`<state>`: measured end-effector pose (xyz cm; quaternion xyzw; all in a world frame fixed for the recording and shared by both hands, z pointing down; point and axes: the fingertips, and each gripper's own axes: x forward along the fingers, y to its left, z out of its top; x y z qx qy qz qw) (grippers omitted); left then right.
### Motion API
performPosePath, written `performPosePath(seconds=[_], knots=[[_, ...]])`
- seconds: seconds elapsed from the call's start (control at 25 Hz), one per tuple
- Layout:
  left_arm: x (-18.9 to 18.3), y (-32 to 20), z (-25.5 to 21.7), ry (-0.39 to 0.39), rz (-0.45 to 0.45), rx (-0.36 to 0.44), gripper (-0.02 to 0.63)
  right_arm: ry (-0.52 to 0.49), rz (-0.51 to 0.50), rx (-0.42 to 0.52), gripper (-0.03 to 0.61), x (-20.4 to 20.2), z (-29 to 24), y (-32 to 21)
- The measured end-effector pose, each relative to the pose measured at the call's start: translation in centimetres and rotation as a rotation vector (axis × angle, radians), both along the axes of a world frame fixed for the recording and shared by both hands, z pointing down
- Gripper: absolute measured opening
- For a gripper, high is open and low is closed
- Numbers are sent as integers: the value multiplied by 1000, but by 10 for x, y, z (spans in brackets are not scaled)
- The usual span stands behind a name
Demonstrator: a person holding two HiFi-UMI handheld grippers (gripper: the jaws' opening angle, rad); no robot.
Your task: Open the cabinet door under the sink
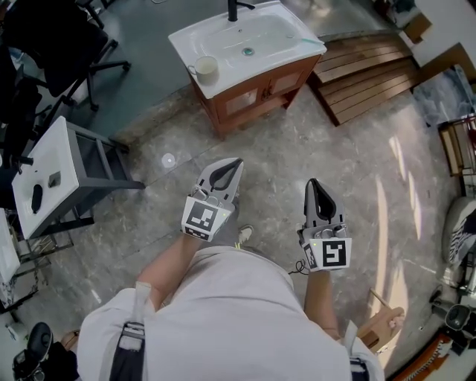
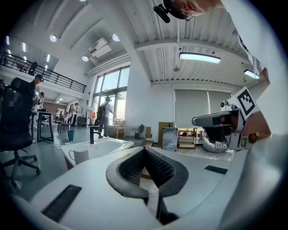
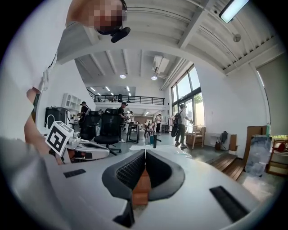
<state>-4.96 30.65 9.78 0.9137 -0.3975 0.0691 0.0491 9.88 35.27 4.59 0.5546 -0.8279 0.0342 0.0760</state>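
The sink cabinet [image 1: 253, 93] stands across the floor ahead, brown wood with two doors [image 1: 242, 101] that look closed. On it sits a white basin [image 1: 245, 41] with a black faucet [image 1: 233, 9] and a white mug [image 1: 206, 68] at the left corner. My left gripper [image 1: 237, 161] and right gripper [image 1: 312, 181] hang side by side in the air, well short of the cabinet and pointing toward it. Both are shut with nothing held. The left gripper [image 2: 145, 149] looks over the mug [image 2: 81, 155] and basin [image 2: 105, 146]. Past the right gripper [image 3: 145, 152], the faucet [image 3: 154, 140] rises.
A grey stand with a white top [image 1: 44, 175] is at the left, with an office chair [image 1: 67, 45] behind it. Wooden planks [image 1: 364, 74] lie right of the cabinet. A small white disc [image 1: 169, 160] lies on the marble floor. Several people stand far off.
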Motion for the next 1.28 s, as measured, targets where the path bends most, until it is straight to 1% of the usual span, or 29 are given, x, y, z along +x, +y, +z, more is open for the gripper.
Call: performPosePath(seconds=[0.12,0.24,0.48,0.68,0.84,0.96,1.12,1.28], knots=[[10,-43,8,4,19,-21,12,10,26,-9,32,11,0,-41],[15,-92,10,9,26,-27,12,24,23,-17,32,13,-2,-86],[1,-189,13,22,25,-33,12,49,1,-13,32,-4,-8,-185],[-9,-243,29,-3,50,-50,12,49,3,0,32,-19,-12,-236],[-8,-265,39,2,48,-82,12,46,13,-24,32,-19,-4,-250],[3,-273,42,-1,57,-97,12,44,26,-23,32,-9,-6,-260],[20,-280,40,-7,53,-93,12,37,20,-7,32,8,-12,-273],[31,-292,32,-9,6,-71,12,26,-13,17,32,25,-19,-290]])
